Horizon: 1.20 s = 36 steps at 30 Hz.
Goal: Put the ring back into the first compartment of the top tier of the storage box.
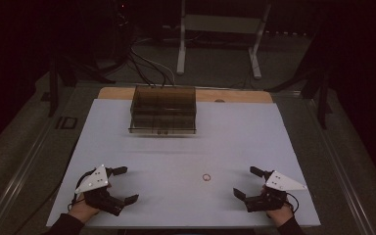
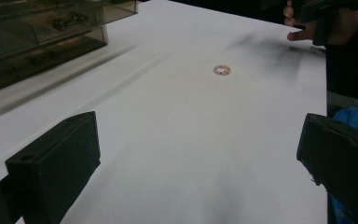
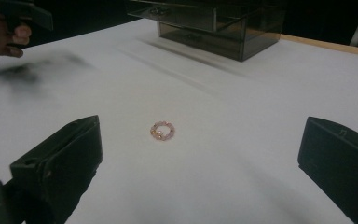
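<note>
Pink bead ring (image 3: 162, 131), white tbl (image 1: 186, 156) (smoky-grey box (image 1: 163, 110)).

A ring (image 1: 206, 177) lies on the table (image 1: 186, 152) near the front edge, between the left gripper (image 1: 125, 184) and the right gripper (image 1: 245, 182), nearer the right one. A drawer box (image 1: 163, 110) stands at the table's far edge, well behind the ring.

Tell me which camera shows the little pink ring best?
The right gripper view: the pink ring lies close between its open tongs, beads visible. In the left gripper view it's a small, far-off loop; in the high view, a tiny circle.
</note>
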Available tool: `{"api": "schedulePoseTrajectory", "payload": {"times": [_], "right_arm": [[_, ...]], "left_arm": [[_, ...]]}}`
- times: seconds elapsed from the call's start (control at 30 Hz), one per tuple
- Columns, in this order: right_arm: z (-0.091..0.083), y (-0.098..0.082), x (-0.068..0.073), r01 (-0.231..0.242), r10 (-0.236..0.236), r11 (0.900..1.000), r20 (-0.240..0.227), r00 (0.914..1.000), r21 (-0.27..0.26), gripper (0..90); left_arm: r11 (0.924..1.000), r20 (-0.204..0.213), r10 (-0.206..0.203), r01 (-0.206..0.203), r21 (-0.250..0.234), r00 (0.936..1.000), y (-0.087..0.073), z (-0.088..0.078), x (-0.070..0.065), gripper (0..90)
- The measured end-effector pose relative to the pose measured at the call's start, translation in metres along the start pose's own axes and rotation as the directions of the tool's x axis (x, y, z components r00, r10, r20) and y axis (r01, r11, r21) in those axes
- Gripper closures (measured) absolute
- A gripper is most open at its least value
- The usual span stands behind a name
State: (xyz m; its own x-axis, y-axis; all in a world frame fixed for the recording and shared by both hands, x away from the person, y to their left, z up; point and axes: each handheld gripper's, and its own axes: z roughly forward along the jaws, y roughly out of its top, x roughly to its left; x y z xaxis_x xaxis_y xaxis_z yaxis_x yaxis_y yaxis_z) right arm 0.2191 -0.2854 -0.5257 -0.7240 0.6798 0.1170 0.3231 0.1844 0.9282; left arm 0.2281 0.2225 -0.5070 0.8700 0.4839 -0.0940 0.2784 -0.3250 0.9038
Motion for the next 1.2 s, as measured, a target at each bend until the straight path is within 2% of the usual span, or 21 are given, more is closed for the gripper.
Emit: {"api": "schedulePoseTrajectory", "payload": {"times": [0.37, 0.6, 0.87, 1.2], "right_arm": [[0.000, 0.000, 0.001, 0.004, -0.004, 1.000, 0.003, 1.0000, 0.000, 0.0], [0.000, 0.000, 0.001, 0.005, -0.005, 1.000, 0.003, 1.0000, -0.001, 0.0], [0.000, 0.000, 0.002, 0.009, -0.009, 1.000, 0.003, 1.0000, 0.002, 0.0], [0.000, 0.000, 0.002, 0.014, -0.014, 1.000, 0.002, 0.9999, 0.000, 0.0]], "left_arm": [[0.9999, 0.028, 0.015, -0.014, -0.009, 0.9995, 0.028, -0.003, 0.003, 1.0], [0.9996, 0.050, 0.025, -0.024, -0.013, 0.9984, 0.045, 0.003, 0.005, 1.0], [0.9982, 0.069, 0.058, -0.057, -0.017, 0.9959, 0.064, 0.011, 0.008, 0.9], [0.9977, 0.099, 0.068, -0.068, -0.006, 0.9927, 0.077, 0.025, 0.008, 1.0]]}}
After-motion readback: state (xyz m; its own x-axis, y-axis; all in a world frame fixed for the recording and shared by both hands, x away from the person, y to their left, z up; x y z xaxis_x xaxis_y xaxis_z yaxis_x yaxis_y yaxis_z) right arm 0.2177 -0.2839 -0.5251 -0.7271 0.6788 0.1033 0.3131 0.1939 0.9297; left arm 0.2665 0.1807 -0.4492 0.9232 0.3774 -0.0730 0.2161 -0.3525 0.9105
